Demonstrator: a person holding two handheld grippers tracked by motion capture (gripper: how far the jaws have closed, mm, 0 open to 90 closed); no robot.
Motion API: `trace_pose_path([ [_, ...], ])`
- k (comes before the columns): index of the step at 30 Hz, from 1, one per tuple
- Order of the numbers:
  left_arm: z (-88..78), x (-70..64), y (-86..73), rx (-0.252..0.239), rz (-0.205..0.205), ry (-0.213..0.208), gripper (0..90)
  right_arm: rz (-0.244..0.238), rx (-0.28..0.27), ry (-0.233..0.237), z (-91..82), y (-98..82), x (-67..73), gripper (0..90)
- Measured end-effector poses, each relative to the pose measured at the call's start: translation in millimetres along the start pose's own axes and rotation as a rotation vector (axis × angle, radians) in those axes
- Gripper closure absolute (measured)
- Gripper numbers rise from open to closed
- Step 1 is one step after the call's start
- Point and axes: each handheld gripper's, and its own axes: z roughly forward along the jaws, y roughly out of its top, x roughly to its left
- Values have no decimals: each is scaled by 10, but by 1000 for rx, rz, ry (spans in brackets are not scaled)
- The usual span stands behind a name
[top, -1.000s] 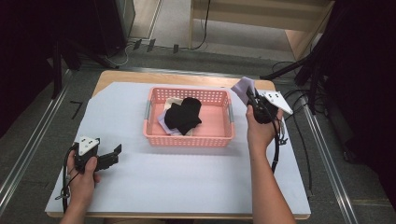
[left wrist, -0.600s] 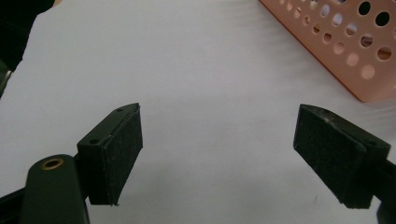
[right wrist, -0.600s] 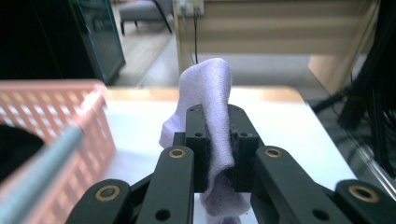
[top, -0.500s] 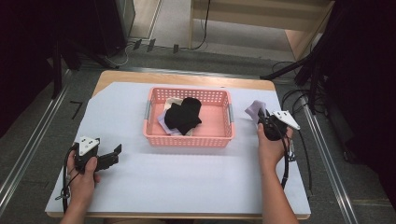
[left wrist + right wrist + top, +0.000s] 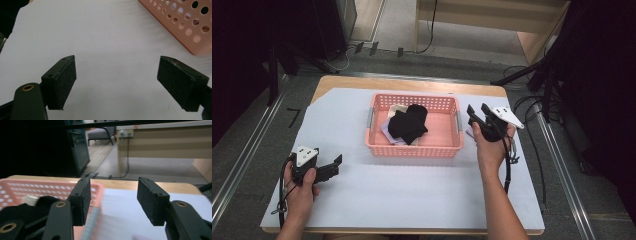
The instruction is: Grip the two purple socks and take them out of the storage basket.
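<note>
High view: I see the pink basket (image 5: 414, 131) at the middle of the white table cover (image 5: 412, 195), with a black garment (image 5: 408, 124) heaped over pale cloth inside it. My right gripper (image 5: 479, 111) sits just off the basket's right end, raised in the hand, its jaws parted with nothing between them; they have just been opening. A small lilac cloth (image 5: 469, 132) lies on the cover right under that hand, touching nothing I can make out. My left gripper (image 5: 337, 163) rests low at the near left of the cover, well apart from the basket, jaws apart and empty. Left gripper view: both pads (image 5: 63, 82) stand wide over bare white cover; the basket's corner (image 5: 186, 27) shows at upper right. Right gripper view: pads (image 5: 82, 202) about half open, nothing held; the basket rim (image 5: 30, 185) and black garment (image 5: 22, 213) lie at left, blurred.
</note>
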Motion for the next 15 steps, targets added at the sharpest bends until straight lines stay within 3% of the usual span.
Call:
trace_pose_path([
  [1,0,0,0,-1,0,0,163,-7,-1,17,19,24,74,467],
  [2,2,1,-1,-3,-1,-1,164,-17,11,53,85,65,254,472],
  [4,2,1,-1,-3,-1,-1,163,-24,15,66,114,74,311,472],
  [9,3,2,-3,-7,-5,-3,163,-61,43,135,322,93,698,476],
  [15,0,8,-1,-5,-7,-9,164,-82,135,174,639,14,1022,476],
])
